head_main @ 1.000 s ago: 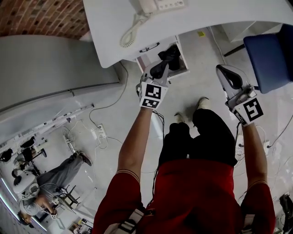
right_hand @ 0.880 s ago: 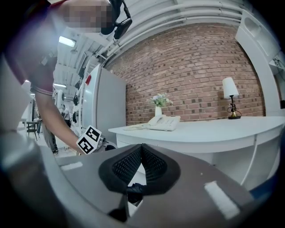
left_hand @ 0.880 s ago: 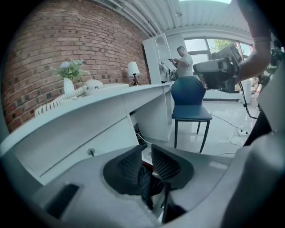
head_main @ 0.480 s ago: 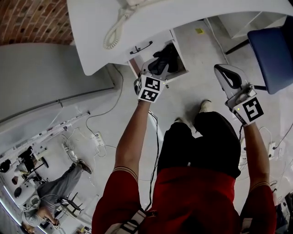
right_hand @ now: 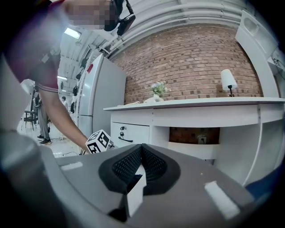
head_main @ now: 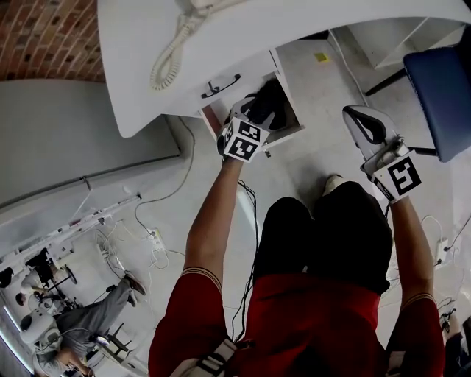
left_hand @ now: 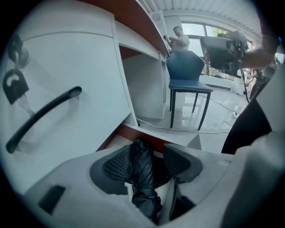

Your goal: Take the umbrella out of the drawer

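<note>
A folded black umbrella (head_main: 268,99) lies in the open lower drawer (head_main: 215,121) of the white desk. My left gripper (head_main: 256,118) points steeply down into that drawer, right over the umbrella. In the left gripper view the umbrella (left_hand: 141,171) runs lengthwise between the two pads. The left gripper (left_hand: 149,151) has its jaws opening, and a gap shows between the umbrella and the right pad (left_hand: 181,162). My right gripper (head_main: 366,127) hovers level over the floor to the right, away from the drawer. Its pads meet at the tips in the right gripper view (right_hand: 141,149), with nothing between them.
Above the open drawer is a shut drawer with a black handle (left_hand: 40,118) and a key (left_hand: 15,87). A phone cord (head_main: 171,55) lies on the desk top (head_main: 309,22). A blue chair (head_main: 445,92) stands at the right. Cables run over the floor by the person's legs (head_main: 324,235).
My left gripper has sunk from above the drawer down onto the umbrella inside it. The right gripper has sunk a little beside the knee.
</note>
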### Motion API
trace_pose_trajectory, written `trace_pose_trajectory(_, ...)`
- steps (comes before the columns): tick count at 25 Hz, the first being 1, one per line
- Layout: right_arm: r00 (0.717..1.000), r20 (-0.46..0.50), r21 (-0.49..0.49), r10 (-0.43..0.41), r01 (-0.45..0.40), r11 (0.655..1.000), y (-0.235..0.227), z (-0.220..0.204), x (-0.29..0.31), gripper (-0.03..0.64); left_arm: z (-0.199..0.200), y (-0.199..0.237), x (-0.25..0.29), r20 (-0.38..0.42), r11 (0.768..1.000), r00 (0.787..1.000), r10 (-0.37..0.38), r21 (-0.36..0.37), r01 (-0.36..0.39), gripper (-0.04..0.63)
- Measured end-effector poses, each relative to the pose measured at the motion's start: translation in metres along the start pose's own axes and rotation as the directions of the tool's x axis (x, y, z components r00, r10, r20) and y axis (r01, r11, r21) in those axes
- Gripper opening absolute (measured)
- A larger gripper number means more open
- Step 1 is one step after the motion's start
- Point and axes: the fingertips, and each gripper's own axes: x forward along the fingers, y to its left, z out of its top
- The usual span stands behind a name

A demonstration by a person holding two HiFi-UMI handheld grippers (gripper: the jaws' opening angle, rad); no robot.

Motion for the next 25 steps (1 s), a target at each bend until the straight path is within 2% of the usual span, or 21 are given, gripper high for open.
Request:
trace_pose_trajectory(12,1.000,0.007,-0.019,-0.016,0.016,1.000,-0.015,-0.043,0.015,0.012,-0.041,0.007,0.066,-0.106,0.998,0.992,-0.067,0.010,0.069,0.326)
trace_pose_trajectory(25,1.000,-0.016,-0.036,-0.026,0.026,0.999,-0.026,-0.074,0.014,0.012,-0.076,0.014,0.111,-0.196,0.996,0.977,-0.088,-0.012,0.087,0.373)
